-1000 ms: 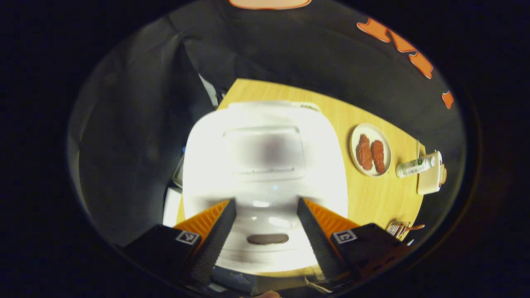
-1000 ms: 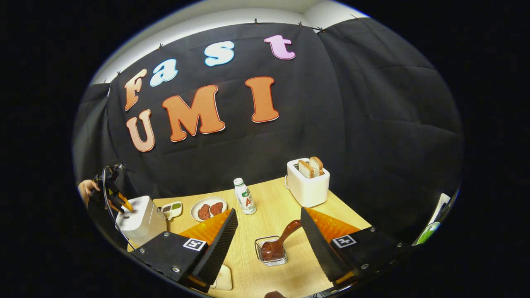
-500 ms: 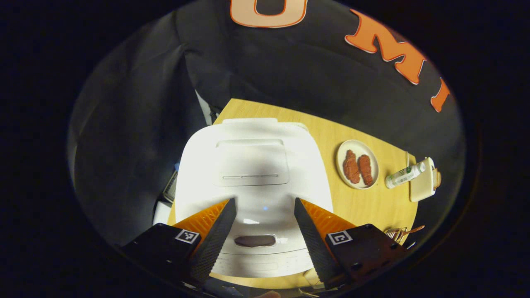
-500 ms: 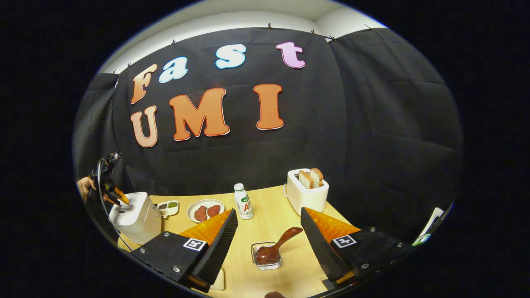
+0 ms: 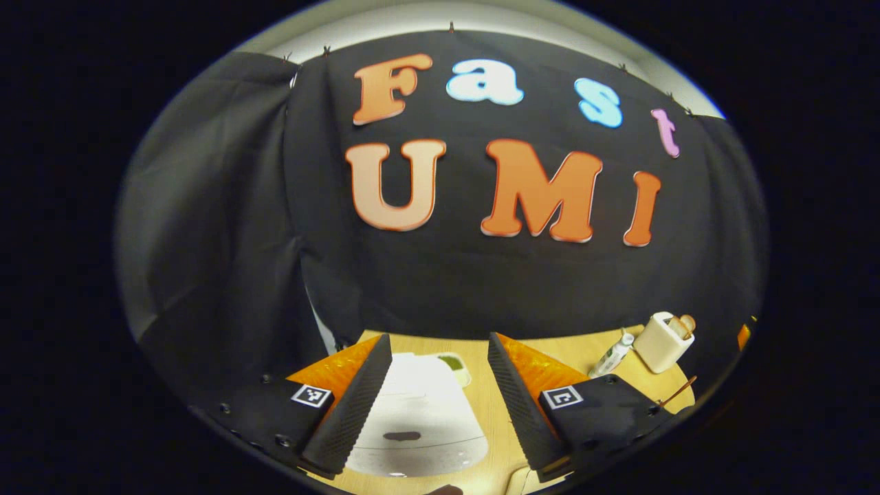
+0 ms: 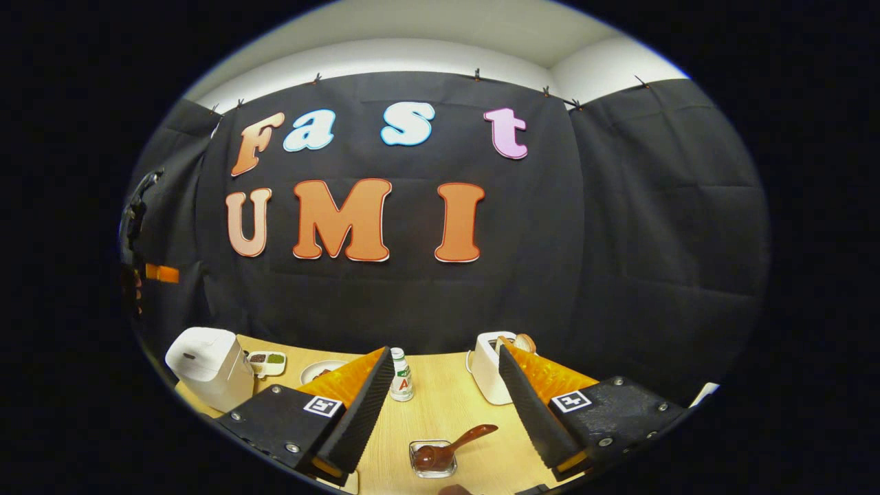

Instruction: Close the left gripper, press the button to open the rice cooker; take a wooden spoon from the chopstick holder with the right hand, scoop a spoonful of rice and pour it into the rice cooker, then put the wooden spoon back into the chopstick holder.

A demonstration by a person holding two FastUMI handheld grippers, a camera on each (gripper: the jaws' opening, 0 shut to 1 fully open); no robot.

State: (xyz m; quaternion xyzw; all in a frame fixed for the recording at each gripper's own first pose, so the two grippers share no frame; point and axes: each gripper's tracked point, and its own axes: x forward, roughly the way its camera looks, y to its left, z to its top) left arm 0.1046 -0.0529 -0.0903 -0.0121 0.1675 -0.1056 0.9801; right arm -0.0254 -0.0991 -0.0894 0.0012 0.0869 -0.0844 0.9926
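The white rice cooker (image 5: 419,423) stands below and ahead of my left gripper (image 5: 438,338), lid down, with its dark button (image 5: 402,436) on the near face. That gripper is open and holds nothing. In the right gripper view the cooker (image 6: 210,364) sits at the table's far left. The wooden spoon (image 6: 454,445) leans in the small wire holder (image 6: 433,460) below my right gripper (image 6: 445,349), which is open, empty and well above it. The left gripper (image 6: 159,273) hangs high at the far left edge, above the cooker.
On the wooden table (image 6: 447,405) stand a white toaster (image 6: 488,375) with bread, a small bottle (image 6: 400,376), a plate (image 6: 320,371) of meat and a sauce dish (image 6: 267,361) beside the cooker. The toaster (image 5: 663,342) and bottle (image 5: 612,356) are off to the right.
My left gripper has lifted away from the cooker's top and tilted up toward the wall. The right gripper has also risen and drawn back. Both stay open and the lid stays down.
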